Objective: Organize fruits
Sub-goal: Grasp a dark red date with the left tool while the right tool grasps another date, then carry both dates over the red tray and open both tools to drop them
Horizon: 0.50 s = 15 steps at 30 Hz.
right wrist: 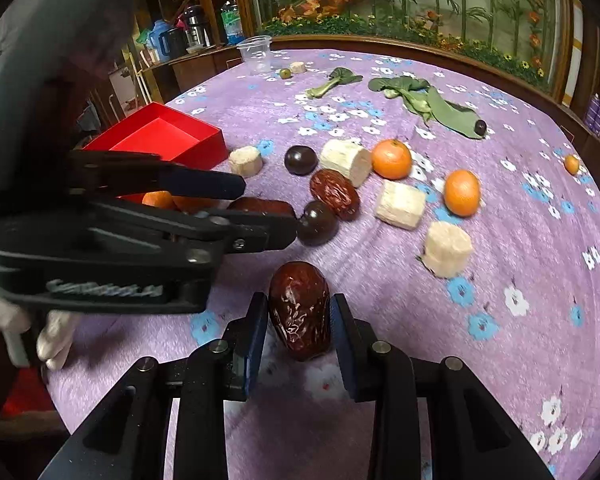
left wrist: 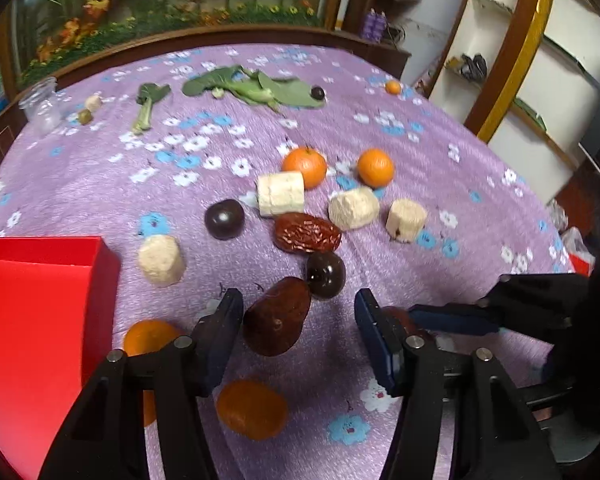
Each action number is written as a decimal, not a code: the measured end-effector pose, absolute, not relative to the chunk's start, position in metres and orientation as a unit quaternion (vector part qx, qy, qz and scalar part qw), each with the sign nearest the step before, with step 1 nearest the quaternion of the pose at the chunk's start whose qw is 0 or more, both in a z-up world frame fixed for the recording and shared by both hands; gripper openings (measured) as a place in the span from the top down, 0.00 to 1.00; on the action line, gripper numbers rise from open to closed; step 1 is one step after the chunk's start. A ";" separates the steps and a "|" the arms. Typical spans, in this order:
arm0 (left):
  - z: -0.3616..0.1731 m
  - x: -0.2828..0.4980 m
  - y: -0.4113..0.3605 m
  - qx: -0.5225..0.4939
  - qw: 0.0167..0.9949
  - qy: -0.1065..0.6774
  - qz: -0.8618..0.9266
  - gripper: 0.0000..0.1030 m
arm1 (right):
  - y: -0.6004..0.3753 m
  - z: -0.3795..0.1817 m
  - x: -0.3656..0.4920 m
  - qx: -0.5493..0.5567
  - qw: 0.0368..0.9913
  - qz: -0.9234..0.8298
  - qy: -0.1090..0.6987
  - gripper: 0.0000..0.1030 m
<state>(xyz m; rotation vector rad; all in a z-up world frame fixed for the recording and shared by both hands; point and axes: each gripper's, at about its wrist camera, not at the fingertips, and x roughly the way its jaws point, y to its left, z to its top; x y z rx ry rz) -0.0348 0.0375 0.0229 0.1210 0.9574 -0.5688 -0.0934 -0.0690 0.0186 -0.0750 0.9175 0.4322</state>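
Fruits lie scattered on the purple flowered cloth. My left gripper is open, its fingers on either side of a smooth red date that rests on the cloth. It also shows in the right wrist view. My right gripper is shut on a wrinkled red date; in the left wrist view its fingers hide that date. A red box stands at the left, empty as far as I see. Oranges, dark plums, another date and pale chunks lie beyond.
Two oranges lie close under my left gripper beside the box. Green leaves and a clear plastic cup are at the far side. A wooden rail bounds the table's far edge.
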 end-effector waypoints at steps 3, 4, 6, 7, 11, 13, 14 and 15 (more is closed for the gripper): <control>0.014 -0.030 0.035 0.072 0.843 0.465 -0.261 0.63 | -0.072 0.019 -0.093 -0.025 0.872 0.210 0.441 0.66; 0.011 -0.029 0.035 0.073 0.842 0.469 -0.257 0.66 | -0.072 0.019 -0.093 -0.024 0.872 0.210 0.441 0.66; 0.012 -0.030 0.037 0.067 0.847 0.464 -0.252 0.67 | -0.071 0.018 -0.092 -0.022 0.873 0.210 0.440 0.66; 0.011 -0.031 0.037 0.065 0.848 0.464 -0.247 0.67 | -0.072 0.018 -0.092 -0.021 0.873 0.210 0.440 0.66; 0.017 -0.037 0.046 0.040 0.862 0.451 -0.228 0.68 | -0.072 0.021 -0.094 -0.013 0.874 0.209 0.439 0.66; 0.024 -0.040 0.053 0.024 0.868 0.444 -0.221 0.68 | -0.071 0.025 -0.096 -0.012 0.875 0.209 0.436 0.66; 0.029 -0.043 0.060 0.012 0.872 0.438 -0.217 0.68 | -0.070 0.029 -0.098 -0.011 0.877 0.210 0.432 0.66; 0.033 -0.046 0.067 0.001 0.876 0.433 -0.212 0.69 | -0.068 0.032 -0.099 -0.011 0.879 0.210 0.429 0.66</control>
